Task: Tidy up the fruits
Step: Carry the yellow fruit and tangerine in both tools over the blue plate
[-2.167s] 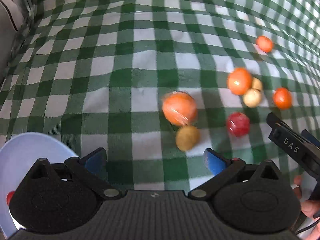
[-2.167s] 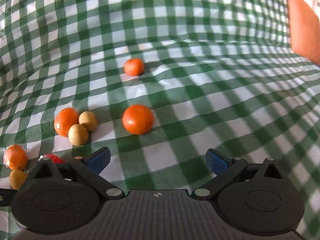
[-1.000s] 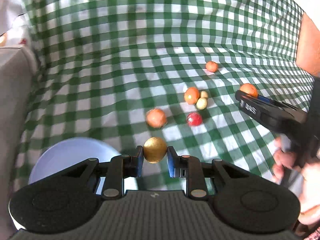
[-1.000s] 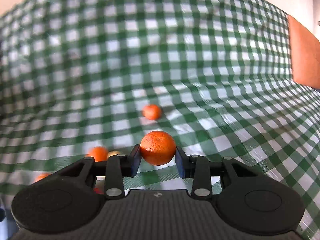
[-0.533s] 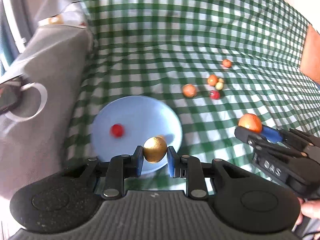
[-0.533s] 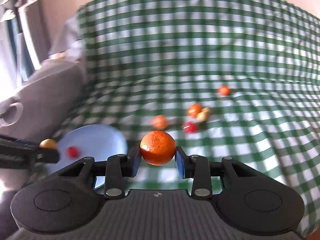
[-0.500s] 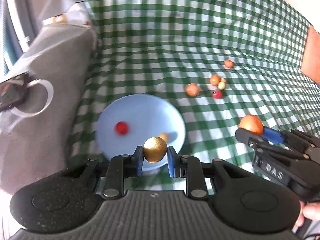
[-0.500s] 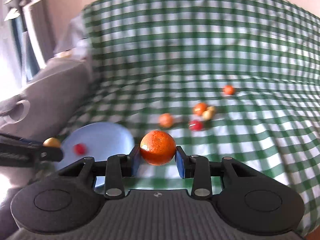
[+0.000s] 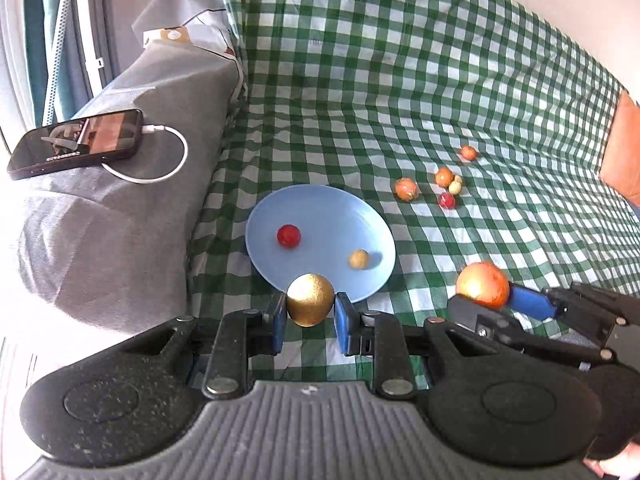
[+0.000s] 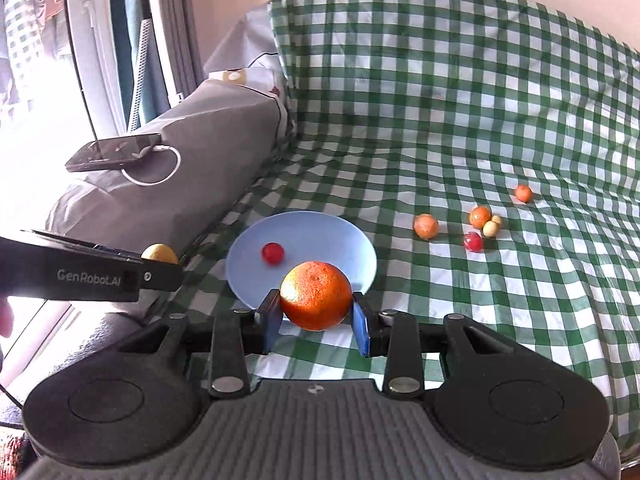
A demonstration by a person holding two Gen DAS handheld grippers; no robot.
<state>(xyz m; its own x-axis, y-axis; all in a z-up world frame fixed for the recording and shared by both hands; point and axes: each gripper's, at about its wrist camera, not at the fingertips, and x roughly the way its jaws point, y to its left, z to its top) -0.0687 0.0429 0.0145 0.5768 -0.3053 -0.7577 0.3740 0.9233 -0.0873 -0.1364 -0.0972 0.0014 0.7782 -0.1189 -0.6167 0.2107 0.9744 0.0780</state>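
green-and-white checked cloth point(image 9: 400, 80) covers the work surface, with a light blue plate point(image 9: 320, 208) resting on it near a grey cushion point(image 9: 120, 220). left gripper point(image 9: 310, 316) is clenched on a golden-brown round fruit point(image 9: 310, 300), blue pads pressing both sides, held above the near rim of the plate. right gripper point(image 10: 316, 318) is clenched on an orange point(image 10: 316, 296), also held above the near rim of the plate. plate contents: one small red fruit point(image 9: 289, 235) and one small tan fruit point(image 9: 359, 259), lying apart. five fruits lie on the cloth beyond the plate: a peach-coloured fruit point(image 9: 406, 189), a small orange fruit point(image 9: 444, 176) touching a pair of pale round fruits point(image 9: 455, 186), a red fruit point(image 9: 446, 200) just beside them, and a further small orange fruit point(image 9: 468, 152) set apart. a black phone point(image 9: 76, 142) with a white cable point(image 9: 168, 160) lies on the cushion.
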